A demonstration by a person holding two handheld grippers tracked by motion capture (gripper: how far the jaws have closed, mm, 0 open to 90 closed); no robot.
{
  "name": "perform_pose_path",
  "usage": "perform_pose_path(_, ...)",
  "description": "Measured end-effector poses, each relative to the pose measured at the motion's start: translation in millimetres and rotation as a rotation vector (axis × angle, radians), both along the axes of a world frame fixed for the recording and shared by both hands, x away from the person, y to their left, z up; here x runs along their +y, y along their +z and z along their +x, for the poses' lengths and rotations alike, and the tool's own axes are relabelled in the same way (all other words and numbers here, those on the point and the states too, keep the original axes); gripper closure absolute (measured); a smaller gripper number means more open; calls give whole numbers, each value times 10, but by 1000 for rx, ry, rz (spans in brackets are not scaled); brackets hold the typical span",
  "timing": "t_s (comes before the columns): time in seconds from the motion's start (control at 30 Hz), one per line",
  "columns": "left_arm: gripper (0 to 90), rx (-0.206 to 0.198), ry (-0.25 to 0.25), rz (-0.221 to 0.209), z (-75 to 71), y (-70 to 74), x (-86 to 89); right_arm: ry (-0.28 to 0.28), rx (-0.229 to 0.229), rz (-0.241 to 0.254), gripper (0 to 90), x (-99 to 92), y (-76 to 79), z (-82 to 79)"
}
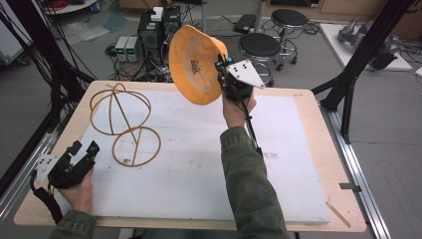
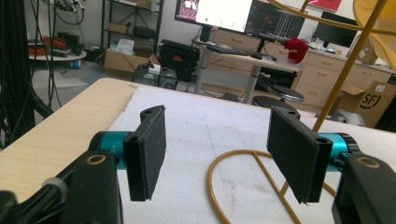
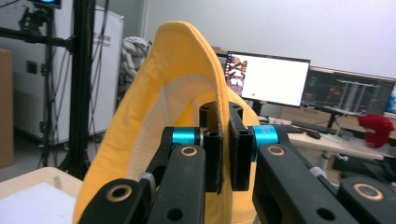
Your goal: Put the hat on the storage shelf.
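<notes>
Because the right gripper (image 3: 224,144) has its jaws clenched on just the yellow hat's (image 1: 196,62) brim edge, it could slip out above the wire stand (image 1: 122,122), while the left gripper's (image 2: 224,154) jaws sit released.

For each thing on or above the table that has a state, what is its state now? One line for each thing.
Yellow hat: held in the air above the table, clamped by its brim, opening turned toward the camera.
Right gripper: shut on the hat's brim.
Left gripper: open, nothing between its pads, low at the table's near-left corner.
Wire hat stand: standing on the white board, bare.
</notes>
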State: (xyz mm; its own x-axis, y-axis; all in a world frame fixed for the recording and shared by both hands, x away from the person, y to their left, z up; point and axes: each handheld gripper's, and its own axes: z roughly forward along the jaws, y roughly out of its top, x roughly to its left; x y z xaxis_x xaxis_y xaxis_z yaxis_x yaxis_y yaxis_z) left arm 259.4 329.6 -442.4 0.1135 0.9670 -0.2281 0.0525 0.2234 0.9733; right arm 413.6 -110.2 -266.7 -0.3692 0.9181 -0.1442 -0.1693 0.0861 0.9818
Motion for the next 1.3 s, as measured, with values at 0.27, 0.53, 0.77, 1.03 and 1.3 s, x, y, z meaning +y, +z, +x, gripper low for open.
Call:
perform_pose_path(0.27,378,-1,3,-7,3,-2,10,8,-3,-19,866,168,60,-1)
perform_pose_path(0.53,377,-2,1,-9,-5,3,13,32,-23,-14,867,346,147,-20)
perform_pose_path(0.77,378,-4,0,-17,-4,3,15,32,-38,-14,866,474,165,-39)
perform_pose_path(1.03,377,0,-1,-27,-3,-2,19,44,-42,-17,866,616,140,-56)
perform_pose_path(1.3,378,-1,0,-32,-3,-4,26,93,-49,-31,866,848,113,-118)
